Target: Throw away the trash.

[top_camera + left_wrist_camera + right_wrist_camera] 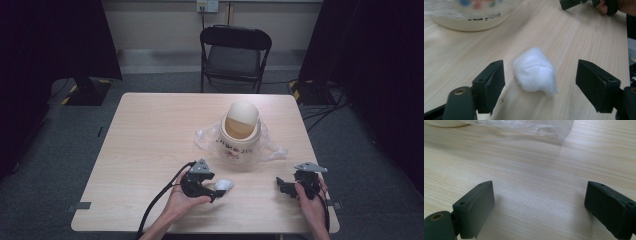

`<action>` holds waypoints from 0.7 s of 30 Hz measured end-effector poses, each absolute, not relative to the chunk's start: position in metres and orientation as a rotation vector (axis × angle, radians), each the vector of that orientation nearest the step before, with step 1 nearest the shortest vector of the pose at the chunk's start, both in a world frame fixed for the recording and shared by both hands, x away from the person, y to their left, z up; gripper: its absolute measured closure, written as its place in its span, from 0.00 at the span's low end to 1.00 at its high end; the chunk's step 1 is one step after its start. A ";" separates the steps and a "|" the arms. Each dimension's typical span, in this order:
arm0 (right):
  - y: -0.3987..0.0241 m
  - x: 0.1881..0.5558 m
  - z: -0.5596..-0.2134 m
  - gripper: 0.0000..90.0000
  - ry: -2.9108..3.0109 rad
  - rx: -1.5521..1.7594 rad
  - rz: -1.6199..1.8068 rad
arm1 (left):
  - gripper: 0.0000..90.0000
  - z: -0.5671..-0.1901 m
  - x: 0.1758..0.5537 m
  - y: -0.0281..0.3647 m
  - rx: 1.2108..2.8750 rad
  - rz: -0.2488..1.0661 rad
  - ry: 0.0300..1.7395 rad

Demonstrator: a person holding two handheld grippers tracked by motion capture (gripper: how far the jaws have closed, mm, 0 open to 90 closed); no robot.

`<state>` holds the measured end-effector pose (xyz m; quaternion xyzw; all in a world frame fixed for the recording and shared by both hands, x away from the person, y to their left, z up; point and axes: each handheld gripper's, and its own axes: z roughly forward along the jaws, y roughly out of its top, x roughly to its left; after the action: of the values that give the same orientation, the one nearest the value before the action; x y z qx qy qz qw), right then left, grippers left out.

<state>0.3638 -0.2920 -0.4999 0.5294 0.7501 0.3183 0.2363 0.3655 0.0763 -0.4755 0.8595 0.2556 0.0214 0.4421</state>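
While tilted, jar [240, 136] holds liquid.

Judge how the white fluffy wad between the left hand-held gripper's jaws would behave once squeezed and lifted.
The white wad looks soft and fibrous like cotton, so it would probably compress and feel very light. Its lumpy shape suggests it won't roll. The left hand-held gripper stands open around it, not touching.

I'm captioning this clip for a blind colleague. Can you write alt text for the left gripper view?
A small white fluffy cotton wad lies on the pale wooden table between the left tool's two open black jaws, touching neither. A cream ceramic pot stands beyond it at upper left.
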 end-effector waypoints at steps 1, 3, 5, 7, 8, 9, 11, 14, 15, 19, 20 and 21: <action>-0.292 0.364 -0.500 0.09 2.057 1.452 0.873 | 0.27 -0.476 0.365 0.076 2.133 0.053 0.634; -0.292 0.364 -0.500 0.09 2.057 1.452 0.872 | 0.28 -0.478 0.364 0.070 2.154 0.053 0.622; -0.292 0.364 -0.500 0.09 2.057 1.452 0.872 | 0.31 -0.480 0.365 0.065 2.181 0.069 0.613; -0.292 0.364 -0.500 0.09 2.057 1.451 0.873 | 0.36 -0.483 0.366 0.063 2.173 0.073 0.617; -0.292 0.364 -0.500 0.09 2.057 1.452 0.872 | 0.36 -0.485 0.367 0.062 2.175 0.079 0.631; -0.292 0.364 -0.500 0.10 2.057 1.451 0.873 | 0.37 -0.487 0.369 0.062 2.187 0.089 0.641; -0.292 0.364 -0.500 0.09 2.057 1.451 0.873 | 0.37 -0.489 0.370 0.061 2.207 0.107 0.637; -0.292 0.364 -0.500 0.09 2.057 1.451 0.873 | 0.37 -0.490 0.371 0.060 2.213 0.129 0.639; -0.292 0.364 -0.500 0.09 2.057 1.451 0.873 | 0.37 -0.491 0.370 0.059 2.210 0.129 0.648; -0.292 0.364 -0.500 0.09 2.057 1.451 0.873 | 0.38 -0.493 0.366 0.054 2.257 0.193 0.604; -0.292 0.364 -0.500 0.09 2.057 1.451 0.873 | 0.40 -0.493 0.365 0.054 2.257 0.206 0.601; -0.292 0.364 -0.500 0.09 2.058 1.451 0.872 | 0.43 -0.495 0.365 0.053 2.245 0.221 0.593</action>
<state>0.3638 -0.2920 -0.4998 0.5292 0.7504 0.3181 0.2361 0.3646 0.0535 -0.4947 0.8848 0.2337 0.0872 0.3936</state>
